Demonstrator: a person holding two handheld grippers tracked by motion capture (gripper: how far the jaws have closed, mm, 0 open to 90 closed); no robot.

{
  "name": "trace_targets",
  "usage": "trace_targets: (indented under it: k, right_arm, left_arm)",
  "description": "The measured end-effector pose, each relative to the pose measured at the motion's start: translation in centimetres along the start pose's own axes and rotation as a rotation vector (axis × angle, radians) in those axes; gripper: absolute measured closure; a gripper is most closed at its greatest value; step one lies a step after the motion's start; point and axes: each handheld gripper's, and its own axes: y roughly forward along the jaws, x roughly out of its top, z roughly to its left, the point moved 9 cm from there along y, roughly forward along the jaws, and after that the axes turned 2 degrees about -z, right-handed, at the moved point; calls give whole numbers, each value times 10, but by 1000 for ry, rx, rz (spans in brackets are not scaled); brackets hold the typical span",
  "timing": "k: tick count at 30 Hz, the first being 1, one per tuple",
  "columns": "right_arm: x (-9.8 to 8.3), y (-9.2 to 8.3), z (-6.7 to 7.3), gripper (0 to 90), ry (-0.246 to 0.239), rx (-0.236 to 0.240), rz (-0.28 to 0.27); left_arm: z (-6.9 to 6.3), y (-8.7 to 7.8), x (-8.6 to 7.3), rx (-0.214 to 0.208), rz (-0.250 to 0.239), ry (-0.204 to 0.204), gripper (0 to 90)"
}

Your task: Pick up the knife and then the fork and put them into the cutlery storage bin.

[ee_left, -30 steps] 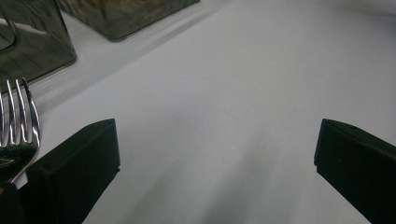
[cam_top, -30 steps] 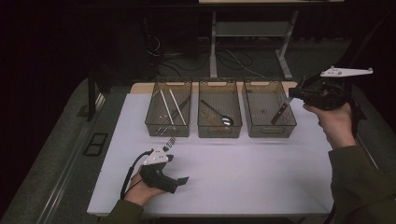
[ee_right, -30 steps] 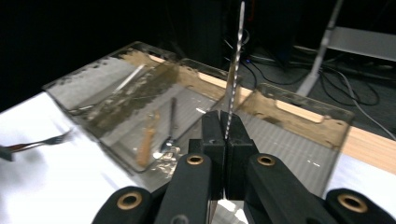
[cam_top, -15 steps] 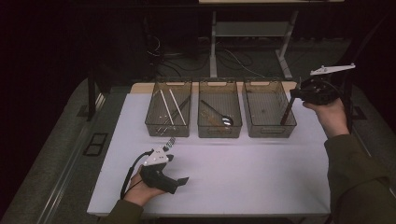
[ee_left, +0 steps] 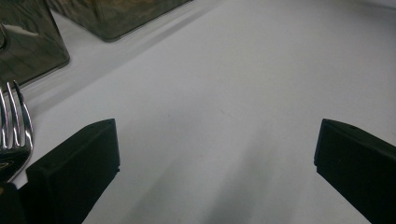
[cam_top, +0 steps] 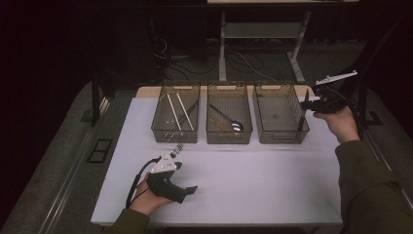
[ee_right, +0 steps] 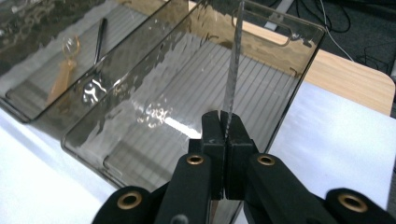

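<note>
At about two o'clock on the white worktop [cam_top: 272, 170], the right gripper [ee_right: 223, 135] has its jaws clamped on a thin metal knife [ee_right: 232, 70] above the rightmost bin [cam_top: 280, 114], while the left gripper [cam_top: 189, 189] rests at seven o'clock, jaws wide, beside a fork [ee_left: 13, 121].

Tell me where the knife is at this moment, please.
The knife is pinched in the right gripper, over the near right corner of the right-hand bin; in the high view it is at the right side of the table.
</note>
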Motion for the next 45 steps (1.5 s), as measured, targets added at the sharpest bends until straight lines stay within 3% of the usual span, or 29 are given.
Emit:
trace_targets:
  k: [15,28,35,45]
  right_arm:
    - [9,33,5,891,7,-22,-64]
    - [11,70,10,878,-7,-27,-36]
    - [4,82,15,722,-4,-31,-6]
    - [-3,66,22,444,36,19,-67]
  left_arm:
    - [0,1,0,-3,4,-2,0]
    - [-1,2,-1,-7,7,-4,0]
    - [-2,2,-1,-9,8,1,0]
    - [-1,3,-1,-4,14,5,0]
